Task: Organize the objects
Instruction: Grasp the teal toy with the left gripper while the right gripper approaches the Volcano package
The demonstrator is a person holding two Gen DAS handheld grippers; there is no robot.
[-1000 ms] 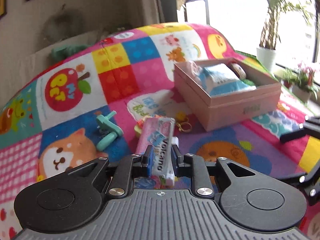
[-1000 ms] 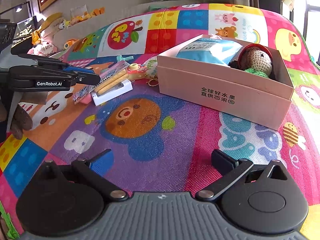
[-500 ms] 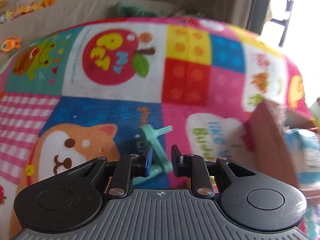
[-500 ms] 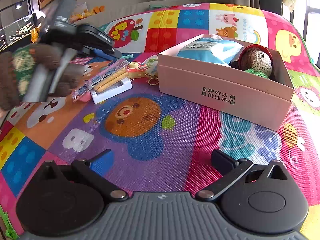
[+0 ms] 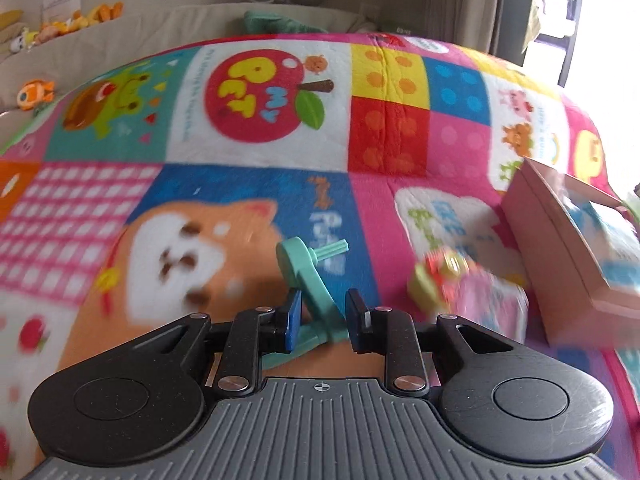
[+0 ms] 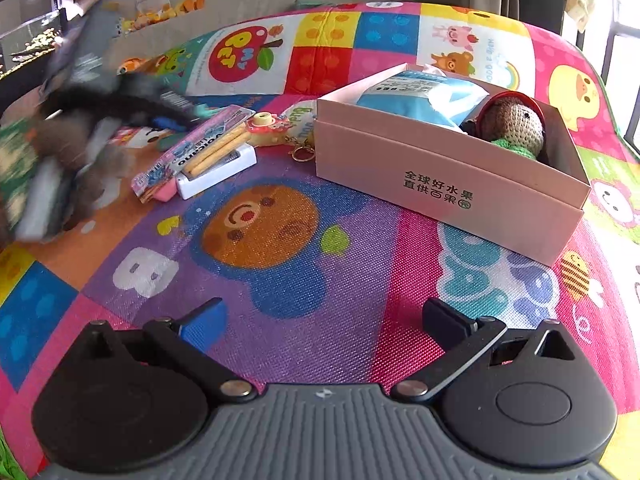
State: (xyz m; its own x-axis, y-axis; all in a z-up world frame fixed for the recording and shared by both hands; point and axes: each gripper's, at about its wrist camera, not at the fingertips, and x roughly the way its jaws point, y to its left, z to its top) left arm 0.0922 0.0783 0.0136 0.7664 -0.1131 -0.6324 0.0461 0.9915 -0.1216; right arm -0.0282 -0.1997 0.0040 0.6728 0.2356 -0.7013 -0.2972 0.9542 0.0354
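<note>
My left gripper [image 5: 324, 316] hangs low over the patchwork mat [image 5: 400, 136]. Its jaws are opening, and the stem of a teal plastic toy [image 5: 304, 264] lies between them without being pressed. To its right, all blurred, lie a yellow-and-red keychain toy [image 5: 440, 276], a pink snack pack [image 5: 492, 300] and the pink box [image 5: 560, 248]. In the right wrist view the box [image 6: 440, 176] holds a blue pouch [image 6: 416, 96] and a crocheted doll [image 6: 516, 124]. My right gripper [image 6: 324, 320] stands wide open over the mat, nothing between its fingers. The snack pack [image 6: 192, 156] rests on a white case [image 6: 224, 172].
A gloved hand [image 6: 60, 148] with the left gripper blurs the left of the right wrist view. Small plush toys [image 5: 80, 20] line a beige ledge at the back left. Bright windows stand on the right beyond the mat.
The left gripper swung left from the snack pack, which stood between its jaws before, and sank to the teal toy. The pack lies on the white case. The right gripper kept still.
</note>
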